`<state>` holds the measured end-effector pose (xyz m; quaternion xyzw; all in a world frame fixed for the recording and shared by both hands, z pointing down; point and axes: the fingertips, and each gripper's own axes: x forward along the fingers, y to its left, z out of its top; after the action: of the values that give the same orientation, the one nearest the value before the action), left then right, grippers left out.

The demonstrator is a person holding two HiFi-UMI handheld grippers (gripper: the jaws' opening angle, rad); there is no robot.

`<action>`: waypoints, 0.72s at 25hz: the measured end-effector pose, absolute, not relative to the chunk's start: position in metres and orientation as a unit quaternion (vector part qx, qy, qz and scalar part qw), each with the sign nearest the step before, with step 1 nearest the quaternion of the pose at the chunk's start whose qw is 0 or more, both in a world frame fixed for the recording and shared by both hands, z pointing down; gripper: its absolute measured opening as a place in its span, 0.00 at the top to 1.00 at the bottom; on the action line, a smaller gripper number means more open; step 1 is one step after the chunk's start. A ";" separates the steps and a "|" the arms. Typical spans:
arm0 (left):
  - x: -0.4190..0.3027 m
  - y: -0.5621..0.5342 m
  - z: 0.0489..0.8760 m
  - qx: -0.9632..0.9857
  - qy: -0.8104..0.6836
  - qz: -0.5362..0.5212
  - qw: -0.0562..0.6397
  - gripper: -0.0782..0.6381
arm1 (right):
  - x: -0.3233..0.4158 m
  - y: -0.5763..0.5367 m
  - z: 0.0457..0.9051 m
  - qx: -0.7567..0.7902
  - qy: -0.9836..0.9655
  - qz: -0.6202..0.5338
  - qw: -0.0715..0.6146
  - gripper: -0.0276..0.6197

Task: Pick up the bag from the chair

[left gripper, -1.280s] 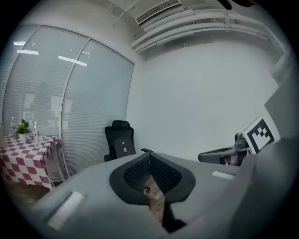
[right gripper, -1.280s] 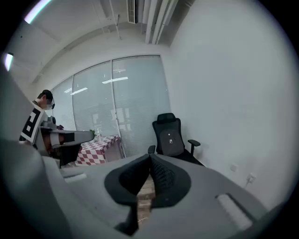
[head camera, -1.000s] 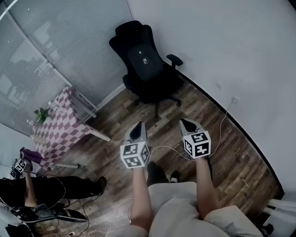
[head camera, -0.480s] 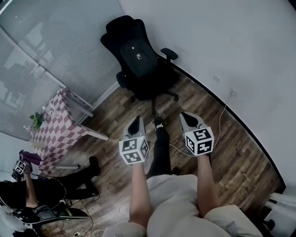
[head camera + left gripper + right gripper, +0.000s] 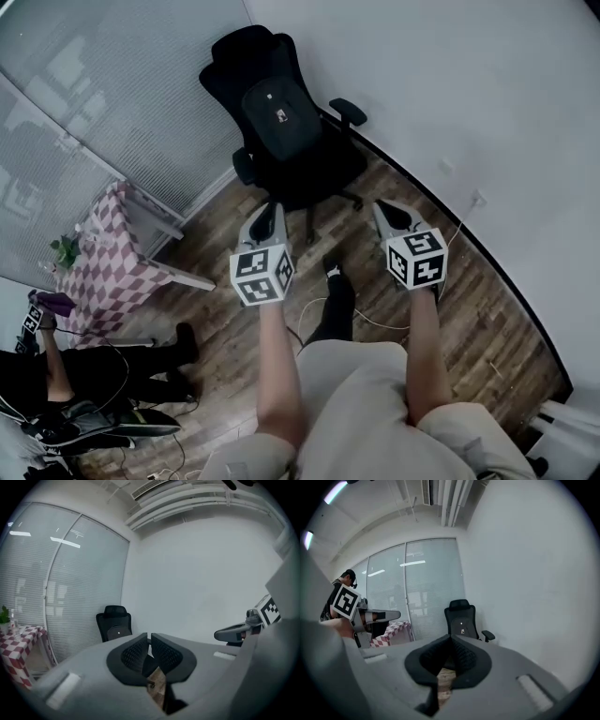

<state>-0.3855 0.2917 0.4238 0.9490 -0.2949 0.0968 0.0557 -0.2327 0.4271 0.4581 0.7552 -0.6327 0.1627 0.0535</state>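
Observation:
A black bag (image 5: 278,114) with a small white label leans against the back of a black office chair (image 5: 309,169) in the room's corner. Both grippers hang in the air short of the chair, a step or so away. My left gripper (image 5: 264,216) is shut and empty, pointing at the chair's front. My right gripper (image 5: 391,214) is also shut and empty, to the right of the chair's base. In the left gripper view the chair (image 5: 112,626) stands far off beyond the closed jaws (image 5: 149,637). The right gripper view shows the bag (image 5: 462,629) above its closed jaws (image 5: 451,639).
A table with a checked cloth (image 5: 111,267) stands left of the chair by the glass wall with blinds. Another person (image 5: 66,398) crouches at lower left among cables. A white cable (image 5: 375,314) runs across the wooden floor to a wall socket (image 5: 476,200).
I have stepped toward the chair, which now sits closer in the head view. Both grippers have risen and moved forward, still shut.

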 end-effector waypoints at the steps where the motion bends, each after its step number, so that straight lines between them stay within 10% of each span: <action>1: -0.376 0.278 0.423 0.949 -0.297 0.093 0.059 0.87 | -0.223 0.416 0.458 0.756 -0.632 0.162 0.059 0.95; 18: -0.269 0.003 0.469 0.919 -0.342 0.046 0.191 0.88 | -0.075 0.151 0.442 0.728 -0.658 0.180 0.071 0.95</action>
<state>-0.2692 0.0034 0.4695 0.9192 -0.3415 0.0462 0.1907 -0.0747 0.1506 0.4422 0.7277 -0.6580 0.1801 0.0714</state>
